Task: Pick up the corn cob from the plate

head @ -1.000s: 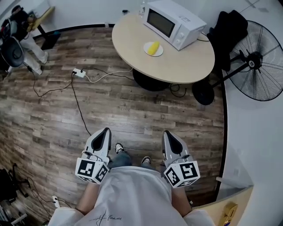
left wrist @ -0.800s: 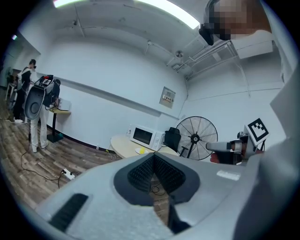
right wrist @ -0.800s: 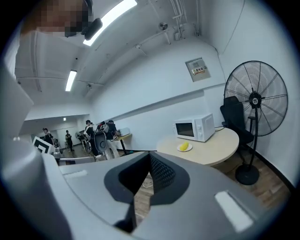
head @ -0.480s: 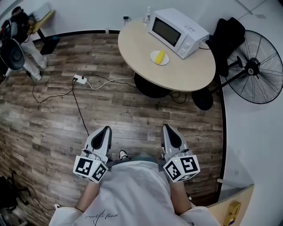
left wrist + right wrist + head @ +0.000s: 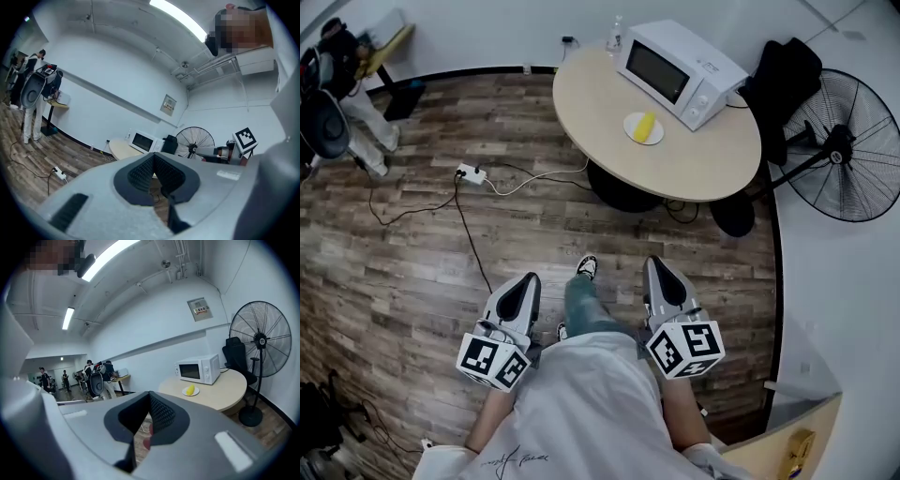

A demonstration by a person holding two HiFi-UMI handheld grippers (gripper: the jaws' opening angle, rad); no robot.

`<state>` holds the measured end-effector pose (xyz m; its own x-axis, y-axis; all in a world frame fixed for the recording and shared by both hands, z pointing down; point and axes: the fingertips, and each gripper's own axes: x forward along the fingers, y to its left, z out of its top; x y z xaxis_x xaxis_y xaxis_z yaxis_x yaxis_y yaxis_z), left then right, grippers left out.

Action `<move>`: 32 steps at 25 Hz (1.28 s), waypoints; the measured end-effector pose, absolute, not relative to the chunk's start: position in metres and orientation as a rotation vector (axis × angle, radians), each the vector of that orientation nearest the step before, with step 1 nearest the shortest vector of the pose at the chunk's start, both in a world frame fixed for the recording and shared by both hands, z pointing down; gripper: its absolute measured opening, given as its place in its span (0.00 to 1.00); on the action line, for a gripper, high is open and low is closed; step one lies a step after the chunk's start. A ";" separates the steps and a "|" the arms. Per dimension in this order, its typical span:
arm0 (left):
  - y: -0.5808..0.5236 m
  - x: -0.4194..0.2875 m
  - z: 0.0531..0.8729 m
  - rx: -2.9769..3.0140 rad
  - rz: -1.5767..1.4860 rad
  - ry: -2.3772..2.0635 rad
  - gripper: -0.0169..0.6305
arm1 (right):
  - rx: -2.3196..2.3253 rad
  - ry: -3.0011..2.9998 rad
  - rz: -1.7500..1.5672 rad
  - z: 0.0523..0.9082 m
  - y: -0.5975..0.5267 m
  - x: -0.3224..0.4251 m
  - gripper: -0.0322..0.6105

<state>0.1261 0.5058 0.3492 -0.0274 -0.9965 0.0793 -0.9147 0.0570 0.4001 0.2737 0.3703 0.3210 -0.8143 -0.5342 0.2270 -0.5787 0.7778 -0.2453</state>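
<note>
Corn (image 5: 645, 126) is lying on plate (image 5: 631, 133), upper centre of head view, on table (image 5: 675, 164). Left gripper (image 5: 527, 278) and right gripper (image 5: 653, 262) are hovering lower centre, well apart from it, both clenched empty.

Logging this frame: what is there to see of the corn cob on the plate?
The corn cob is a short, stubby, plain yellow piece; its kernels are too small to make out. It lies on its side on a small round white plate, inside the rim. The plate sits on the round beige table, just in front of the white microwave. Only the plate touches the cob, which looks whole and is not yet picked up.
</note>
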 end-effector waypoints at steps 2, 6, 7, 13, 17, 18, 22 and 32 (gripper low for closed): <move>0.496 0.121 0.352 1.928 -0.313 -1.993 0.03 | 0.897 -2.831 0.469 0.323 0.361 0.265 0.07; 0.471 0.106 0.356 1.944 -0.237 -1.994 0.03 | 0.916 -2.844 0.475 0.327 0.337 0.249 0.07; 0.464 0.102 0.357 1.945 -0.223 -1.992 0.03 | 0.921 -2.844 0.475 0.328 0.329 0.245 0.07; 0.403 0.077 0.357 1.972 -0.151 -1.962 0.03 | 0.966 -2.830 0.532 0.334 0.273 0.222 0.07; 0.358 0.064 0.355 1.991 -0.121 -1.934 0.03 | 0.997 -2.802 0.561 0.341 0.235 0.208 0.07; 0.347 0.061 0.355 1.996 -0.112 -1.927 0.03 | 1.003 -2.795 0.566 0.343 0.226 0.205 0.07; 0.303 0.049 0.357 2.012 -0.081 -1.896 0.03 | 1.022 -2.769 0.598 0.350 0.188 0.193 0.07; 0.191 0.025 0.356 2.056 -0.031 -1.817 0.03 | 1.101 -2.716 0.656 0.355 0.089 0.175 0.07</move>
<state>0.0251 0.1910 0.3562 0.1570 -0.9579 0.2403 -0.9491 -0.0791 0.3049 0.1746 0.0889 0.3547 -0.7231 -0.6296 0.2841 -0.6898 0.6376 -0.3429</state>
